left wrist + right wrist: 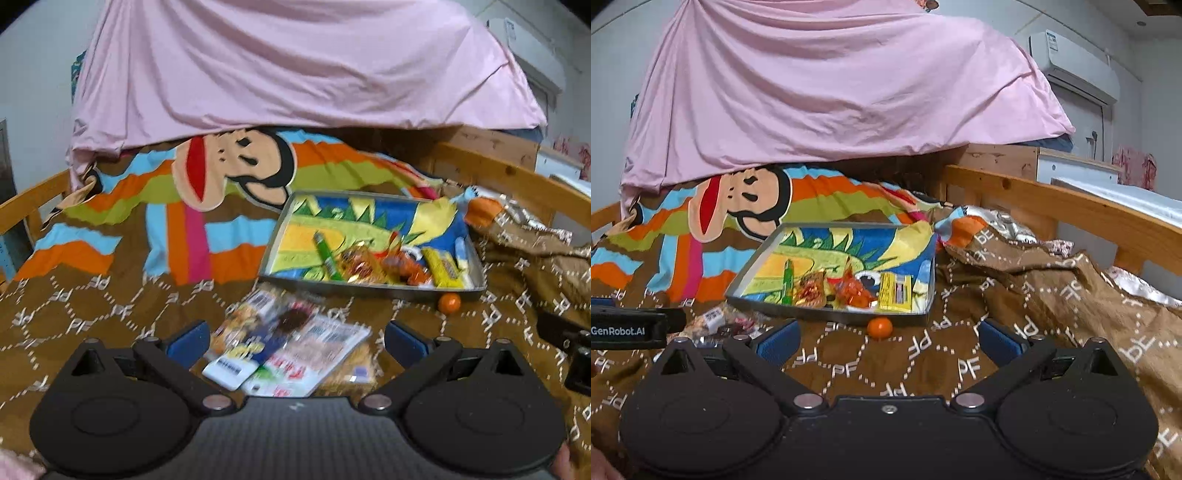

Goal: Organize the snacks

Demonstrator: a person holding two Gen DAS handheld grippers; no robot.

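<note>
Right now both of my tongs hang over the brown bedspread (pixel 923 354) with nothing in them. My left tongs (pixel 295 341) are spread wide, the blue pads (pixel 188 338) well apart, and between them, on the spread, lies a loose heap of snack packets (pixel 291 343): flat printed bags overlapping one another, blurred so that I cannot read them. My right tongs (pixel 888 339) are released too, jaws wide, over bare cloth. Just beyond them a small orange ball (pixel 880 327) sits on the spread, touching or nearly touching the near wall of the tray (pixel 827 314).

That tray is shallow and grey with a bright cartoon lining, and it rests farther off, to the right of the packet heap in my left view. Along its near side lie a green stick-shaped packet (pixel 788 282), a gold and red wrapper (pixel 810 291), an orange wrapper (pixel 855 291) and a yellow packet (pixel 895 295), side by side, left to right. Farther away a striped blanket (pixel 683 236) with a monkey face spreads across the bed, and a pink sheet (pixel 831 92) hangs above it. A wooden rail (pixel 1071 210) runs along the right. At the left edge of my right view I see the body of my other tool.
</note>
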